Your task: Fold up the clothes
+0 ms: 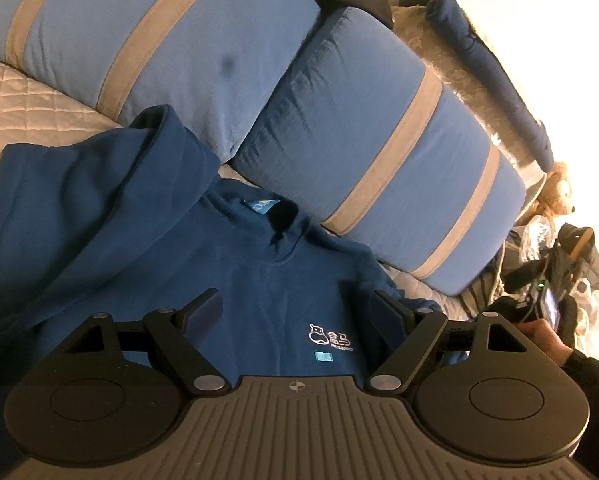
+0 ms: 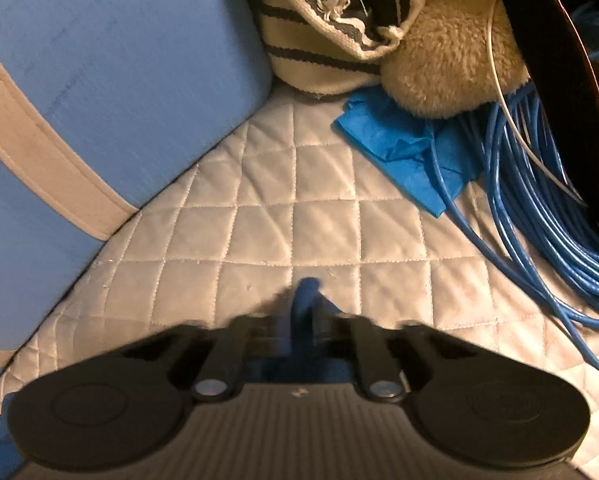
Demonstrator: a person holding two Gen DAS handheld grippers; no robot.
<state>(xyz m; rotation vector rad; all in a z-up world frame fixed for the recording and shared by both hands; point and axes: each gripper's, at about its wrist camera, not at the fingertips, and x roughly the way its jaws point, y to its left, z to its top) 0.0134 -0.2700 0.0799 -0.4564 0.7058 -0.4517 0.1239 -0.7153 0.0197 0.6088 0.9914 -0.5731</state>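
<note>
Left gripper fills the bottom of its view, jaws spread wide with nothing between them, hovering over the chest of a dark blue hoodie. It lies front-up on a quilted bed cover, neck toward two striped blue pillows, so its long axis runs straight away from the gripper. Its hood is flopped over to the left, and one sleeve appears to trail off at the right. A white chest logo sits just ahead of the right finger: a small animal outline with characters too small to read for sure. A pale blue neck tag shows inside the collar, print unreadable.

Right gripper in its own view is closed on a pinch of blue cloth, most likely a hoodie edge or sleeve, though motion blur hides which. Quilted cover lies ahead, with a pillow at left and a blue cable coil, a striped bag and a fluffy cushion beyond.

My judgement: the right side holds the fabric, so any fold across the body would turn on it, while the left sits nearest the torso to pin it.
</note>
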